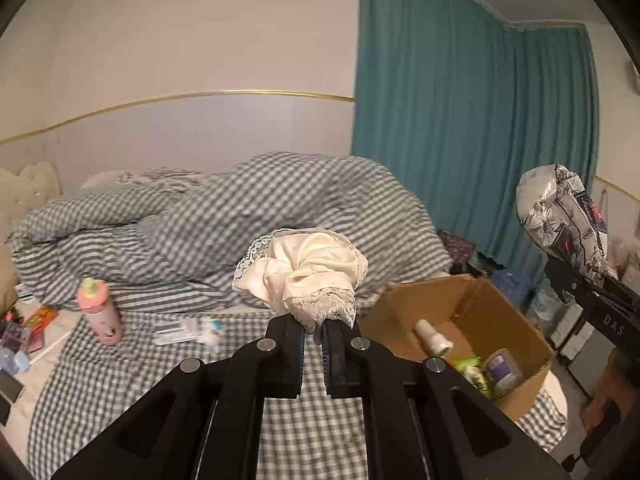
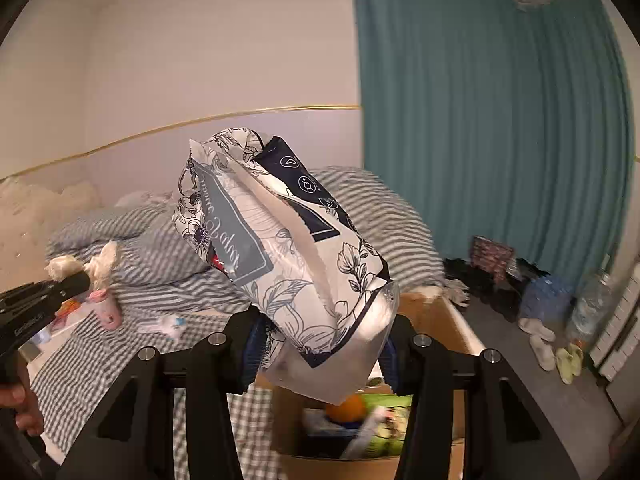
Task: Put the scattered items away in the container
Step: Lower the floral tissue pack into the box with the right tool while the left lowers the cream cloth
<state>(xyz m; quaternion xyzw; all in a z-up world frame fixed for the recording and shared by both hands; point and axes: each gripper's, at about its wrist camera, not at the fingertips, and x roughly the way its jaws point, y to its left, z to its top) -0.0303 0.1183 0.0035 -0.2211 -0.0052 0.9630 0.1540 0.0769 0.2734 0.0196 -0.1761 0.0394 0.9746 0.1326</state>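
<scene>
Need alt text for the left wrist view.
The left gripper is shut on a cream lace cloth above a checked bed. A cardboard box sits to the right; the right gripper holds a floral packet beyond it.

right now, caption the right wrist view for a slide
Right gripper holds a floral tissue pack above the cardboard box.

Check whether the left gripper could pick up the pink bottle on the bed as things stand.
Probably not yet. The left gripper is shut on the cream lace cloth, so its jaws are taken. The pink bottle stands unobstructed on the bed; the cloth must go first.
</scene>
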